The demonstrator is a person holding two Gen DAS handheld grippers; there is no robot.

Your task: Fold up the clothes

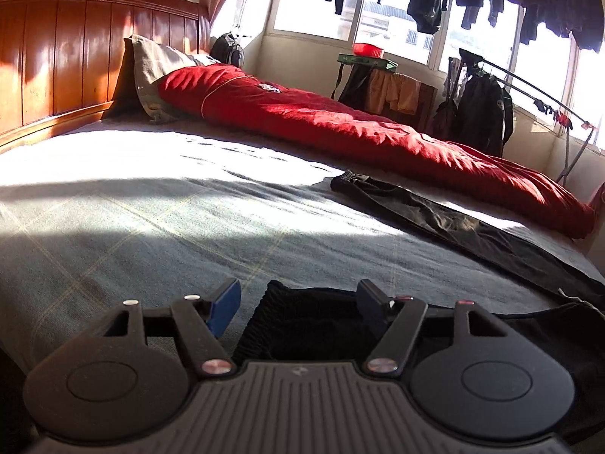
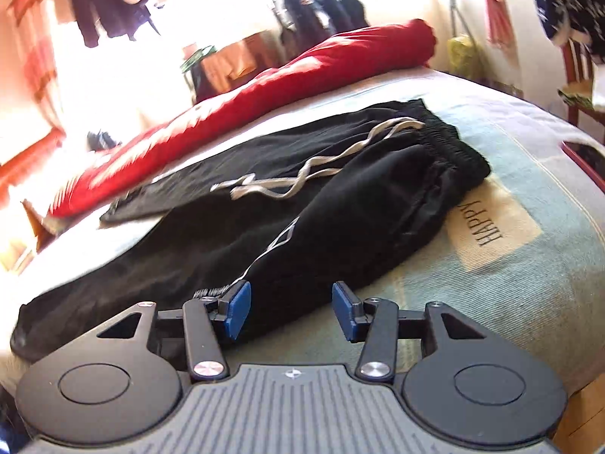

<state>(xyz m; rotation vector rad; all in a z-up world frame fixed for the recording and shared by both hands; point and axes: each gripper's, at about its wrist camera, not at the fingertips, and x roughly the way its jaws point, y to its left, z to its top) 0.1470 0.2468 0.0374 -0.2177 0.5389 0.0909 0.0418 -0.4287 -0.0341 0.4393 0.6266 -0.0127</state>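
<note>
Black track trousers (image 2: 302,196) spread lengthwise on the bed (image 2: 529,265), legs splayed apart rather than stacked, waistband (image 2: 450,140) toward the foot end beside a patch reading HAPPY (image 2: 487,227), pale drawstring (image 2: 302,174) snaking loose across the seat. Left gripper (image 1: 298,302) low over the bed with jaws wide apart, a ribbed cuff (image 1: 272,317) sitting between them but not pinched. Right gripper (image 2: 291,310) likewise gaping, holding nothing, hovering at the near edge of one leg close to its white stripe (image 2: 272,249). Plenty to go amiss from such a layout: closing on one layer only, so that the lower layer stays behind and the fold comes out skewed; snagging the loose drawstring and dragging it out of the waistband; pinching the bedcover along with the cloth, given how flat the fabric lies. Slippery-looking material, likely to slide off narrow blue pads (image 2: 240,310) under a quick lift. Red quilt (image 2: 242,113) rolled just beyond the far leg, close enough to catch a swung leg. Right view smeared toward its edges, so whether the far leg lies flat or already doubled over is perhaps not to be settled.
</note>
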